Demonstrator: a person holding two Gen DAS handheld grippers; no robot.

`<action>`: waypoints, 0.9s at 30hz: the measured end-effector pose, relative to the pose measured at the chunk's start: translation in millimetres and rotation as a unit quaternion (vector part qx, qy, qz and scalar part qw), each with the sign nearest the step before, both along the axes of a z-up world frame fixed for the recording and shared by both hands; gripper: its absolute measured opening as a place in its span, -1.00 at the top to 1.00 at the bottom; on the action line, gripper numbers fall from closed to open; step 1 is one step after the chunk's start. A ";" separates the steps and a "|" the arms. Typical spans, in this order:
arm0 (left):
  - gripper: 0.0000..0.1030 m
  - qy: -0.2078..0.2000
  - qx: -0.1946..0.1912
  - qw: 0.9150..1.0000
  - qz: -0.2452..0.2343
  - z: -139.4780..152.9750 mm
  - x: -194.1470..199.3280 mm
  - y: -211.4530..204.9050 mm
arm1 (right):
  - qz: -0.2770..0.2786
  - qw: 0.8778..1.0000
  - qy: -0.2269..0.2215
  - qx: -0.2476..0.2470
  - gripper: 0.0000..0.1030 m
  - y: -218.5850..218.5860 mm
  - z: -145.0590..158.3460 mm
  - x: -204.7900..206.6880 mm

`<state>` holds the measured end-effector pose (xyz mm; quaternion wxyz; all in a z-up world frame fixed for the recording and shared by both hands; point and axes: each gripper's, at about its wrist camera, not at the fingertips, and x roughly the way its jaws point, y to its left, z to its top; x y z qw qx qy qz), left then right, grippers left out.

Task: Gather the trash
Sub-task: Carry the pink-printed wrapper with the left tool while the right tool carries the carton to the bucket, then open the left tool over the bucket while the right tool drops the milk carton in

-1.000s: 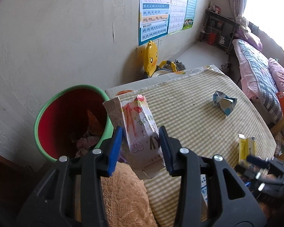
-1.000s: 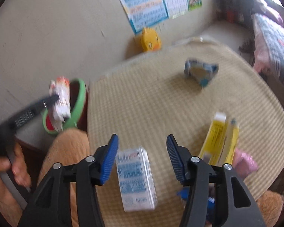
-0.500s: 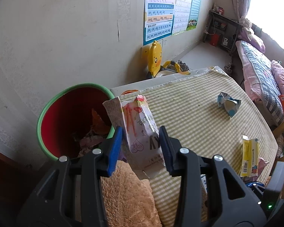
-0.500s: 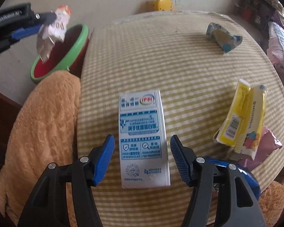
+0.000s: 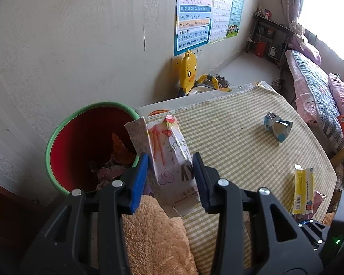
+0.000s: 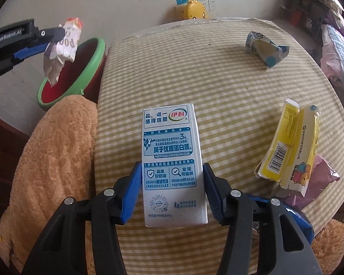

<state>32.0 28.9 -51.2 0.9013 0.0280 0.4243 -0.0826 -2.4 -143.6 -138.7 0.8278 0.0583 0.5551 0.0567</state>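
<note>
The left gripper (image 5: 170, 176) is pinching one wrapper (image 5: 169, 158) above the bin (image 5: 57, 135); the right gripper's (image 6: 172, 189) jaws, just closing, are flanking one milk carton (image 6: 172, 160) lying on the desk (image 6: 217, 80), beside one crushed carton (image 6: 264, 50) and two yellow boxes (image 6: 291, 146)

light: daylight from window (image 5: 328, 11), blown out | shadows: soft | focus: sharp | edges: fisheye-bent, dark corners

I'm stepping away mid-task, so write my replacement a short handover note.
Left hand-held gripper: shut on a crumpled white snack wrapper, beside the red, green-rimmed bin, not yet dropped.
Right hand-held gripper: jaws just closing around the flat white-and-blue milk carton on the checked table.
Left: crushed blue carton, yellow box, pink wrapper.
</note>
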 end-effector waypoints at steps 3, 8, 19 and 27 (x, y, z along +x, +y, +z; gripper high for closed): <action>0.26 0.003 -0.002 1.000 0.003 -1.2 1.5 2.4 | -0.003 1.000 -0.010 -0.004 0.02 -1.0 4.9 4.8; 0.26 0.006 -0.006 1.000 0.005 -2.8 3.3 7.3 | -0.011 1.000 -0.017 0.000 0.02 -2.2 8.1 8.4; 0.26 0.002 -0.013 0.998 0.065 -1.8 26.0 62.5 | 0.015 0.992 -0.103 0.065 0.01 33.1 70.4 59.0; 0.26 0.021 -0.009 0.990 0.137 -21.5 52.9 134.8 | 0.094 0.983 -0.123 0.096 0.01 109.8 84.9 123.5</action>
